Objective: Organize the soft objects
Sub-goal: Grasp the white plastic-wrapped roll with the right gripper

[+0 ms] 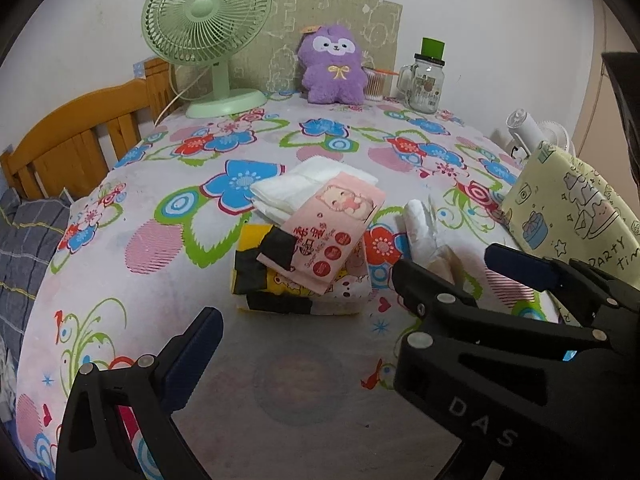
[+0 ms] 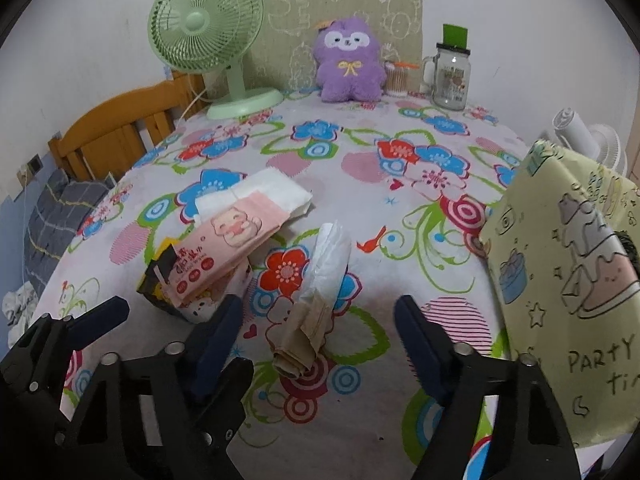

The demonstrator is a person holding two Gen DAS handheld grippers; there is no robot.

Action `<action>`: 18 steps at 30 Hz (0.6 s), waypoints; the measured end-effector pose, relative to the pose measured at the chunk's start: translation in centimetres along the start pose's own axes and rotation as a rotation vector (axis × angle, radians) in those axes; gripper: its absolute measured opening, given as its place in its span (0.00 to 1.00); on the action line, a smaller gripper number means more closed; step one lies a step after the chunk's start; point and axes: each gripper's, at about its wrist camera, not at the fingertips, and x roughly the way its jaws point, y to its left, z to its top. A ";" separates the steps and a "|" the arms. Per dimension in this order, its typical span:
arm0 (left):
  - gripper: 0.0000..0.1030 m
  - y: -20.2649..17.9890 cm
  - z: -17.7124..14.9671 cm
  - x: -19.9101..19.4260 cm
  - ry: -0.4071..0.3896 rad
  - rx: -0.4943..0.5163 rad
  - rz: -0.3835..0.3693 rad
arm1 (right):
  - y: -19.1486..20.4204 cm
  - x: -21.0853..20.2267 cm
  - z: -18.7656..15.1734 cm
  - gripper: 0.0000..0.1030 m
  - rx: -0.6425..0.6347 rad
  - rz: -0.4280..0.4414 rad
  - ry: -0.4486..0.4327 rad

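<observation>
One flowered tablecloth [image 2: 400,208] beneath a green fan [image 2: 206,20].

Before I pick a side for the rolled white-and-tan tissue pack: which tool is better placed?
Right. The right tool is open with the rolled pack lying between its fingers; the left tool faces the pink wipes pack.

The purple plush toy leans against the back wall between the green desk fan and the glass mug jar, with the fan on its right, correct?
Not quite: the green desk fan stands left of the purple plush toy, and the glass mug jar stands on its right, as the right wrist view shows.
</observation>
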 end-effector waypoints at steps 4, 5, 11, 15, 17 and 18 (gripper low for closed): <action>0.98 0.1 -0.2 0.3 0.012 -0.003 0.011 | 0.2 0.6 0.0 0.65 -0.020 0.002 0.015; 0.98 0.1 -0.2 0.4 0.014 -0.003 0.014 | 0.2 0.7 0.0 0.63 -0.024 0.005 0.019; 0.96 -0.4 -0.2 0.9 0.034 0.012 0.024 | 0.1 1.1 -0.1 0.37 -0.044 0.026 0.050; 0.96 -0.7 -0.1 0.8 0.034 0.023 0.033 | -0.2 1.1 -0.1 0.26 -0.043 0.041 0.054; 0.96 -0.8 0.0 0.7 0.031 0.025 0.038 | -0.4 0.8 -0.1 0.21 -0.038 0.052 0.048; 0.96 -1.0 0.0 0.6 0.029 0.028 0.039 | -0.5 0.7 -0.1 0.21 -0.037 0.055 0.045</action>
